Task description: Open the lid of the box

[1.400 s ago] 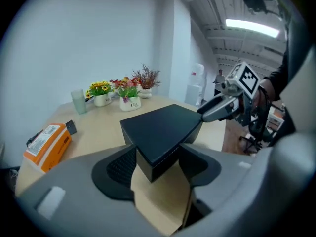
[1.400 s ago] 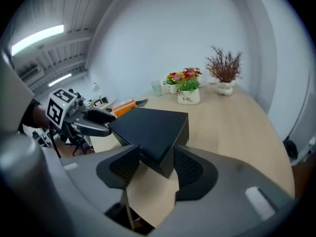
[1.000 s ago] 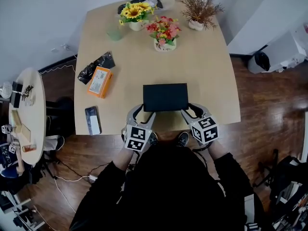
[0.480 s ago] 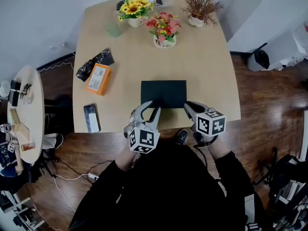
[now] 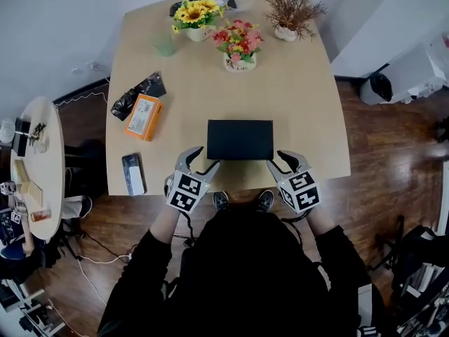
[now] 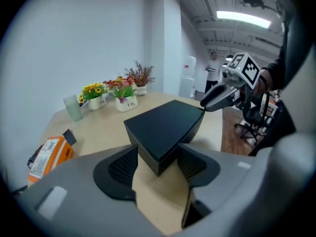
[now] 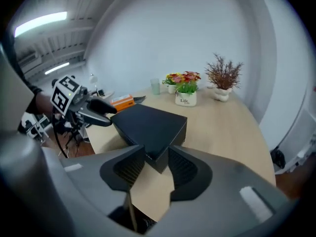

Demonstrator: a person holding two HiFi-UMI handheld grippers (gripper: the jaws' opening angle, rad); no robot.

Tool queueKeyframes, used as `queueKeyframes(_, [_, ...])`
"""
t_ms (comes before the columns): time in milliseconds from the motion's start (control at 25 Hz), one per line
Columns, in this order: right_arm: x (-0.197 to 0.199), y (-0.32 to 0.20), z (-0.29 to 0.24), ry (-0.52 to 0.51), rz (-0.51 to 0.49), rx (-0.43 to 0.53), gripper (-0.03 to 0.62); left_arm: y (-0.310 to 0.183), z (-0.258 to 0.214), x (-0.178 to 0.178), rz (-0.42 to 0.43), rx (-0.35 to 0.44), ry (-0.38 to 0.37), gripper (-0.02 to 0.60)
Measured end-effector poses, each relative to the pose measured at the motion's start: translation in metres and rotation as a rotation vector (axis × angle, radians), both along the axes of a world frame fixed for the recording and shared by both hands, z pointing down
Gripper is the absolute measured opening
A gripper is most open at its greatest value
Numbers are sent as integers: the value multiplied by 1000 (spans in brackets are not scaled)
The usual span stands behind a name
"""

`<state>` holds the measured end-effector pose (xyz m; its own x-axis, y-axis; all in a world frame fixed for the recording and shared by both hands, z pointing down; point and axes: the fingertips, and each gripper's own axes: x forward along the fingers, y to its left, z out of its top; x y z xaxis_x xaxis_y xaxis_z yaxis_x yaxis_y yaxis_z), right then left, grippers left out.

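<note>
Now bracketing the closed matte black rectangular box (image 5: pixel 240 139) at its two near corners with the left hand-held gripper (image 5: pixel 207 156) and right hand-held gripper (image 5: pixel 275 158). Just been opening both jaw pairs, now roughly half wide, one box corner between each, no clamp evident. Sitting near the front edge of the pale wooden counter (image 5: pixel 302 97), lid (image 6: pixel 165 125) still on. Probably mirrored like this to lift the lid level.

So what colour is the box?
The box is plain black, clearest in the left gripper view.
</note>
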<state>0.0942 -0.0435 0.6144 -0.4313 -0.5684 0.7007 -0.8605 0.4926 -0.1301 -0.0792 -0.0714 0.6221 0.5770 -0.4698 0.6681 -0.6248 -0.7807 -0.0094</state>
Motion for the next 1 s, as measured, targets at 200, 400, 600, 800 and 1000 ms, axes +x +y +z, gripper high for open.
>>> queueKeyframes(200, [-11, -2, 20, 21, -26, -12, 201, -1, 10, 10, -17, -31, 1, 233])
queueKeyframes(400, [-10, -5, 20, 26, -14, 30, 163, -4, 8, 12, -74, 24, 1, 215])
queueKeyframes(600, [-6, -3, 20, -25, 18, -11, 153, -5, 3, 15, -36, 115, -18, 206])
queueKeyframes(800, [-5, -9, 13, -187, 79, -100, 151, -5, 7, 15, -29, 115, -32, 206])
queueKeyframes(1000, [-4, -7, 8, -136, 69, -97, 149, -4, 5, 14, 1, 135, -98, 207])
